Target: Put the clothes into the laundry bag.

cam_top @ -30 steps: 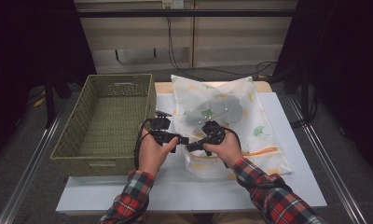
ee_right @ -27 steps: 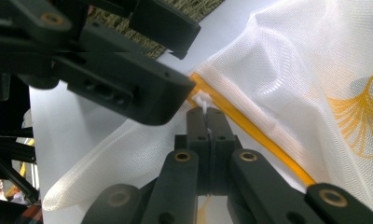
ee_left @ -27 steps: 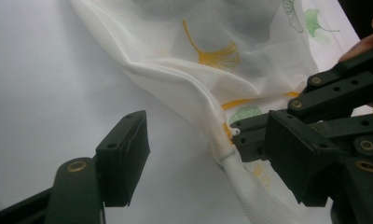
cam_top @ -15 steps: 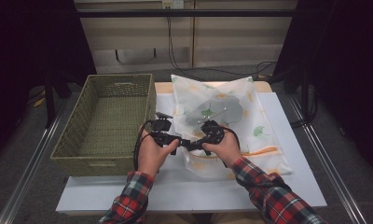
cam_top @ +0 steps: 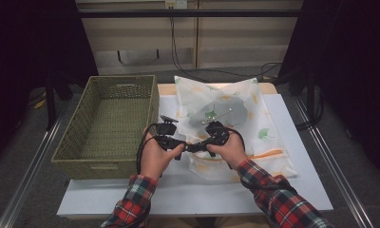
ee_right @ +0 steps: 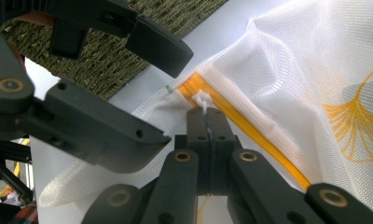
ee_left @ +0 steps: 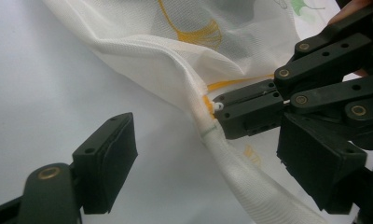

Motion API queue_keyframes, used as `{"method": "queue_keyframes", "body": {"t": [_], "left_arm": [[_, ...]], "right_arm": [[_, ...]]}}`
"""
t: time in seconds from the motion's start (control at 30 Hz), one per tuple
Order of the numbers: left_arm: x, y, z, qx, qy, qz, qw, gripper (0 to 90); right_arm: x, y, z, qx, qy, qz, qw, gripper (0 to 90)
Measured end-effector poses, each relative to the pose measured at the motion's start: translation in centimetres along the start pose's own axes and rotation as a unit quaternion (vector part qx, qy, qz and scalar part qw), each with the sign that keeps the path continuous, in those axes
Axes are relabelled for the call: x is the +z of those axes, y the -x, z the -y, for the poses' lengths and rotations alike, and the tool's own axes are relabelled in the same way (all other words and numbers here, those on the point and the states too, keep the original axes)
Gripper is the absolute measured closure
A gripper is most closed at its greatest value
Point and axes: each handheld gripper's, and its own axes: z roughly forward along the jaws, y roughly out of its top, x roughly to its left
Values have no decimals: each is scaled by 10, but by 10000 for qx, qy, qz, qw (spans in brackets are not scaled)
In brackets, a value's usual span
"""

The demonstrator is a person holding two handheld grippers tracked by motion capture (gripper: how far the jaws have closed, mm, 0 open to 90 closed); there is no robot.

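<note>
The right hand-held gripper [ee_right: 206, 122] was clamped tight on the small white zipper pull [ee_right: 202, 100] of the mesh laundry bag [cam_top: 226, 114], its jaws together with the tab pinched at their tips. The left hand-held gripper [ee_left: 208, 154] had just been opening: its jaws stood apart on either side of the bag's hemmed corner [ee_left: 222, 149], which ran between them without being pressed. The bag lay flat on the table [cam_top: 283, 190], directly ahead of both grippers, with a grey garment [cam_top: 221, 113] showing through the mesh farther from the hands.

The main risk, as I judged it, was that the tab was tiny and held only at the very tip of the right jaws; a pull at an angle to the orange zipper tape [ee_right: 240, 119] could have slipped it free. With the left jaws off the cloth, nothing anchored the corner, so a tug might have dragged or bunched the light bag instead of running the slider.

The table was white and smooth, offering little friction. A woven green basket [cam_top: 107, 123] sat empty just beyond the left gripper. Behind the table were dark curtains, a pale wall panel and hanging cables [cam_top: 178, 52].
</note>
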Motion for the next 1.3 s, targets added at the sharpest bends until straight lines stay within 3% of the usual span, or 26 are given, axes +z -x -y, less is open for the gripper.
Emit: {"method": "queue_keyframes", "body": {"t": [0.23,0.8,0.87,1.3], "left_arm": [[2,1,1,-99,-36,29,9999,219],[3,0,2,-23,-242,41,9997,294],[3,1,2,-62,-229,64,9997,326],[5,1,2,187,-385,21,9991,614]], "right_arm": [[-1,0,0,2,19,13,10000,900],[-4,-1,-1,12,45,57,10000,900],[-4,0,-1,19,44,63,10000,900],[-10,0,-2,24,69,32,10000,900]]}}
